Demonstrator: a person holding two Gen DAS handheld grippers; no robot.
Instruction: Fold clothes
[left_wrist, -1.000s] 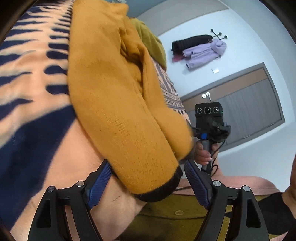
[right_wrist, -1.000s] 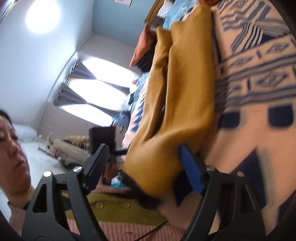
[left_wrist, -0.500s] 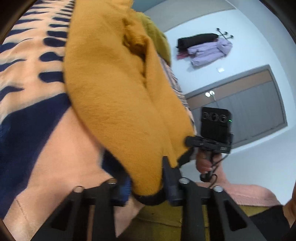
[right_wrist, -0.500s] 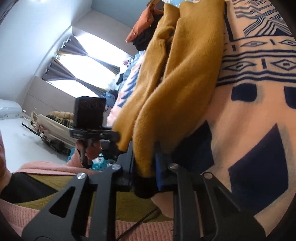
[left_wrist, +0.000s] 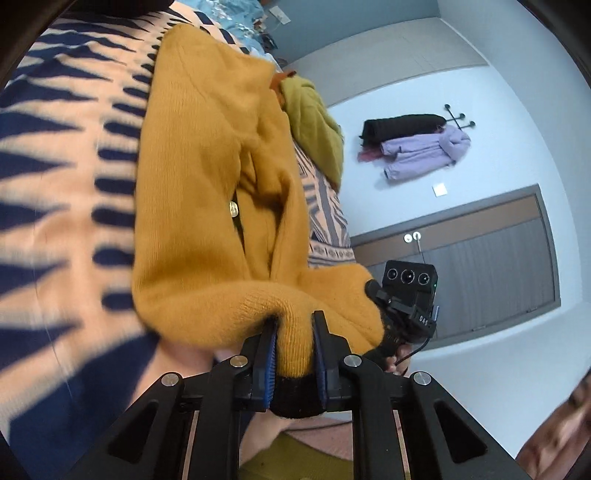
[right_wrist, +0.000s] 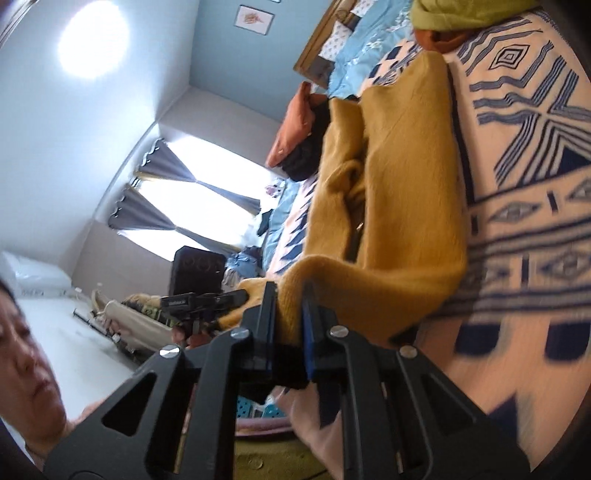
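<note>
Both your grippers, left (left_wrist: 294, 345) and right (right_wrist: 287, 317), have now pinched the mustard sweater's (left_wrist: 207, 192) hem. Next, carry that hem up toward the collar, keeping both corners level.

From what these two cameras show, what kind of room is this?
Most likely a bedroom: a bed with a patterned blanket and blue bedding, a curtained window, and coats on a wall rack.

A navy-and-peach patterned blanket (left_wrist: 62, 206) fills the left of the left wrist view; a lilac coat (left_wrist: 424, 151) and black garment (left_wrist: 402, 125) hang upper right, above a grey door (left_wrist: 480, 266); curtained windows (right_wrist: 192, 206) glow centre-left in the right wrist view.
</note>
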